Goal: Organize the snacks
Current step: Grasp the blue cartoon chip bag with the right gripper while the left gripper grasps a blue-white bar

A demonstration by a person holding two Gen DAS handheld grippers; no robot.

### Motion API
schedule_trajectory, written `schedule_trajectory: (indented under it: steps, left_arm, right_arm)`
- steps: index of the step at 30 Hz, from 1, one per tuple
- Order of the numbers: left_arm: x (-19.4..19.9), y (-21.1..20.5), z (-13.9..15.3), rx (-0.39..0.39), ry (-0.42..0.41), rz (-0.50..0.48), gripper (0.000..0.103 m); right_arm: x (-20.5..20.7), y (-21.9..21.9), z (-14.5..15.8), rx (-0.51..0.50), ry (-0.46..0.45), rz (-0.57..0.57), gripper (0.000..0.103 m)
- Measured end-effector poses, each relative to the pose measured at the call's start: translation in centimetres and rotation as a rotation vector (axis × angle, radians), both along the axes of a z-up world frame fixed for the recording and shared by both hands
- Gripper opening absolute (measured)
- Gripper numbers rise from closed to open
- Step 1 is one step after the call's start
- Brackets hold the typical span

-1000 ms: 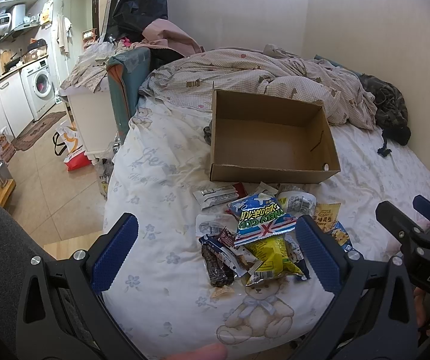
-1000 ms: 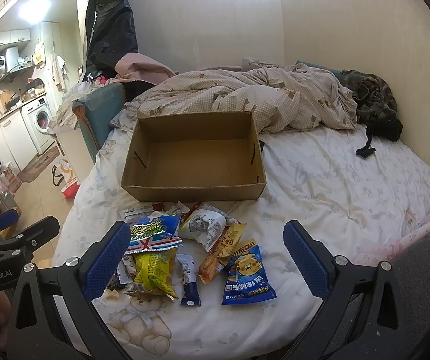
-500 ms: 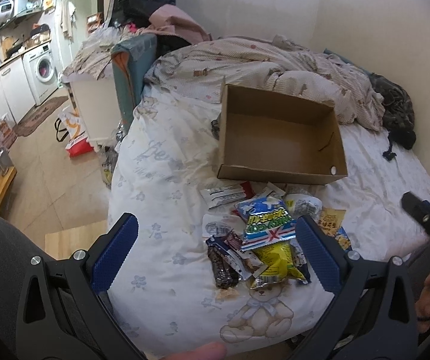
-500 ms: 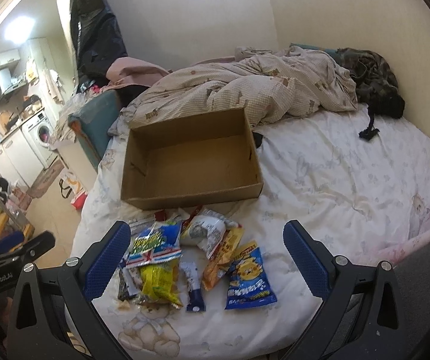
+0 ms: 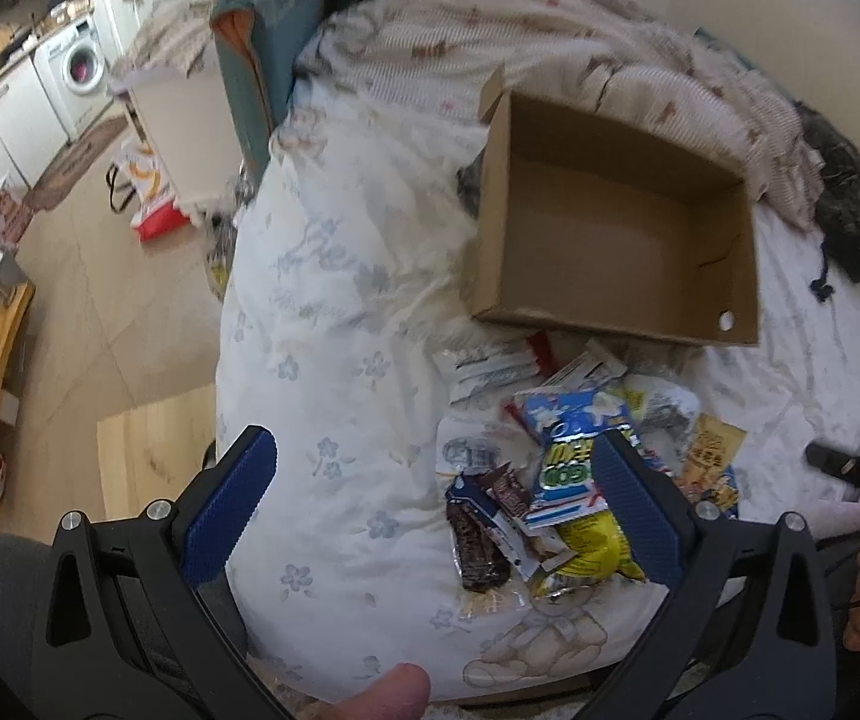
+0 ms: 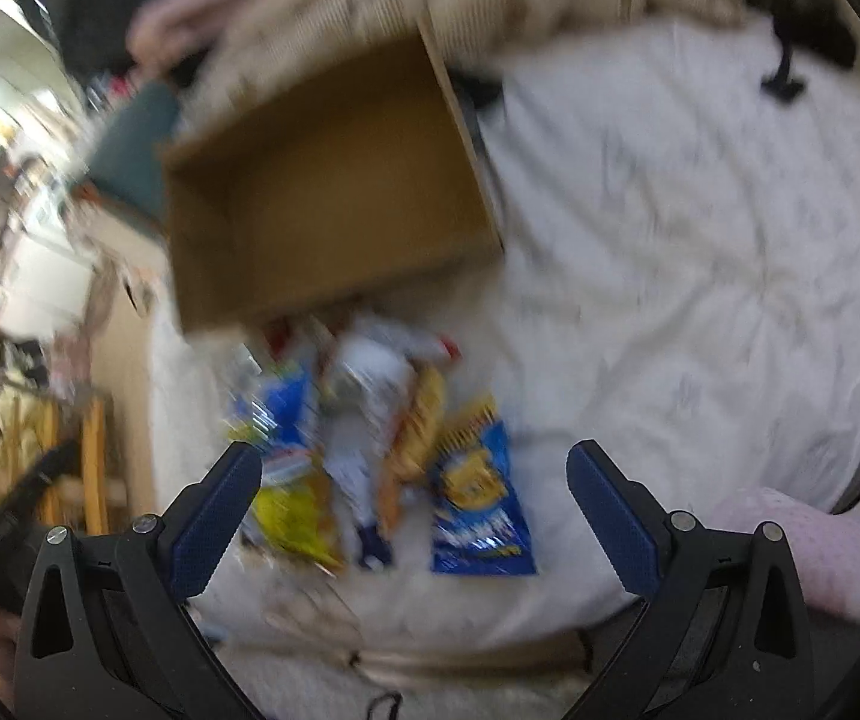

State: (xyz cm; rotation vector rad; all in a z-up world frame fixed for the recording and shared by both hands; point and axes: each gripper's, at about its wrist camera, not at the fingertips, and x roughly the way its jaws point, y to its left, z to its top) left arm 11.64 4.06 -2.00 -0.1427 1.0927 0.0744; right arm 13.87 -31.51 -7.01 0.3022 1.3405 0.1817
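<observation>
A pile of snack packets (image 5: 556, 468) lies on a white floral bed (image 5: 333, 312), just in front of an open cardboard box (image 5: 616, 228) with nothing visible inside. The left tool (image 5: 439, 510) hovers above the bed with its fingers wide apart — holding nothing. The right tool (image 6: 414, 516), in a motion-blurred view, is likewise spread apart over the packets, a blue bag (image 6: 481, 504) between its fingers.

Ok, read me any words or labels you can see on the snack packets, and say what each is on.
"GOD": green letters on the blue and white snack bag.
Flat orange packet: print too small to read.
Pale flowered bedsheet: script too blurred to read.
Right wrist view: everything is blurred.
</observation>
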Motion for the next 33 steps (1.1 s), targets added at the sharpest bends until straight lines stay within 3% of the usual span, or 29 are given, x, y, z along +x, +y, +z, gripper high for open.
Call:
schedule_trajectory:
  steps: [5, 7, 8, 11, 14, 16, 17, 19, 22, 27, 31, 33]
  left_arm:
    - [0.9, 1.1, -3.7, -0.038, 0.111, 0.053, 0.103]
    - [1.1, 1.5, -5.4, -0.034, 0.164, 0.063, 0.102]
    - [1.2, 1.8, -6.1, -0.047, 0.187, 0.071, 0.099]
    - [1.3, 2.7, -7.6, -0.114, 0.242, 0.110, 0.097]
    - [1.6, 2.9, -8.5, -0.115, 0.269, 0.121, 0.097]
    - [1.7, 2.7, -9.2, -0.117, 0.286, 0.120, 0.094]
    - [1.7, 2.5, -9.5, -0.118, 0.295, 0.115, 0.087]
    - [1.8, 2.1, -10.1, -0.121, 0.319, 0.100, 0.078]
    - [1.8, 1.5, -10.8, -0.160, 0.347, 0.079, 0.060]
    - [1.8, 0.6, -11.7, -0.200, 0.374, 0.060, 0.048]
    - [1.9, -0.5, -12.9, -0.280, 0.412, 0.053, 0.032]
    - [1.8, -1.2, -13.6, -0.304, 0.422, 0.055, 0.032]
  right_arm:
    - [0.7, 1.5, -5.7, -0.121, 0.179, 0.071, 0.093]
    - [0.5, 2.2, -7.7, -0.172, 0.238, 0.098, 0.075]
    - [0.4, 2.4, -8.2, -0.184, 0.255, 0.103, 0.071]
    - [0.4, 3.0, -9.4, -0.188, 0.271, 0.122, 0.068]
    - [0.8, 3.8, -10.2, -0.168, 0.257, 0.148, 0.061]
    - [0.9, 4.0, -10.7, -0.129, 0.272, 0.150, 0.048]
    - [0.9, 4.0, -11.0, -0.129, 0.267, 0.153, 0.046]
    - [0.6, 3.7, -10.4, -0.119, 0.244, 0.152, 0.031]
    - [-0.2, 2.3, -8.9, -0.104, 0.190, 0.103, 0.026]
    - [-0.7, -0.3, -4.5, -0.147, 0.027, -0.008, 0.025]
    - [-1.1, -2.8, -0.8, -0.089, -0.119, -0.106, 0.025]
    - [-1.5, -3.1, -0.3, -0.060, -0.141, -0.120, 0.025]
